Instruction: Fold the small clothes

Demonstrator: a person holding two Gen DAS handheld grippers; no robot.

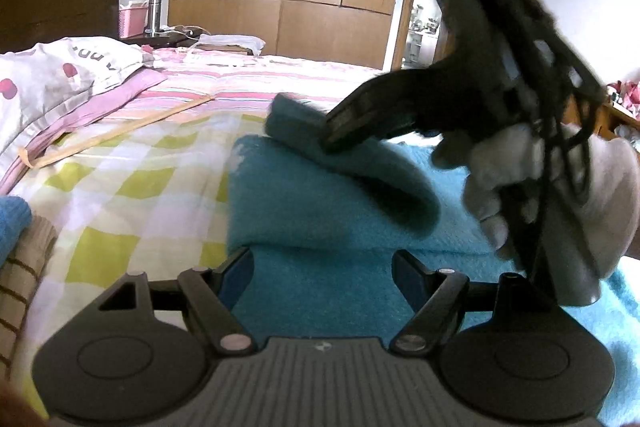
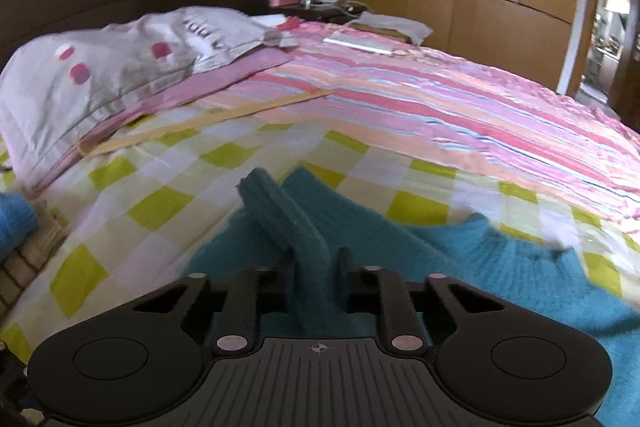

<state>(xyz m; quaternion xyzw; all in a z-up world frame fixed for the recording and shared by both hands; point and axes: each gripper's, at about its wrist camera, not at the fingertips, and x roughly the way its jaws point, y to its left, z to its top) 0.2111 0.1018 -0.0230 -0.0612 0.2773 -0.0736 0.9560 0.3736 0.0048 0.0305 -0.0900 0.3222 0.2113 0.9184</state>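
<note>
Much of my right gripper (image 1: 344, 131) is smeared by blur in the left wrist view, and the gloved right hand (image 1: 532, 179) behind it is cut by dark struts, so I cannot make out its individual digits. The far hem of the teal sweater (image 1: 320, 227) runs under my own bodies in both views and is lost there. At the left edge a blue cloth (image 2: 14, 219) and a striped brown one (image 1: 20, 275) are clipped by the frame.

My right gripper reaches in from the right, angled downward toward the bed (image 2: 132, 211), its tips at the sleeve (image 2: 280, 215). My left gripper (image 1: 322, 269) sits low and level over the sweater's body.

My right jaws are closed on the sleeve, which rises between them as a thick folded band and lies across the sweater's chest. My left jaws stand wide apart with only teal knit showing between them; whether they touch it I cannot tell.

The sweater lies spread on the checked quilt, near the pillow (image 2: 100, 67) side, collar (image 2: 520, 243) toward the striped bedding.
</note>
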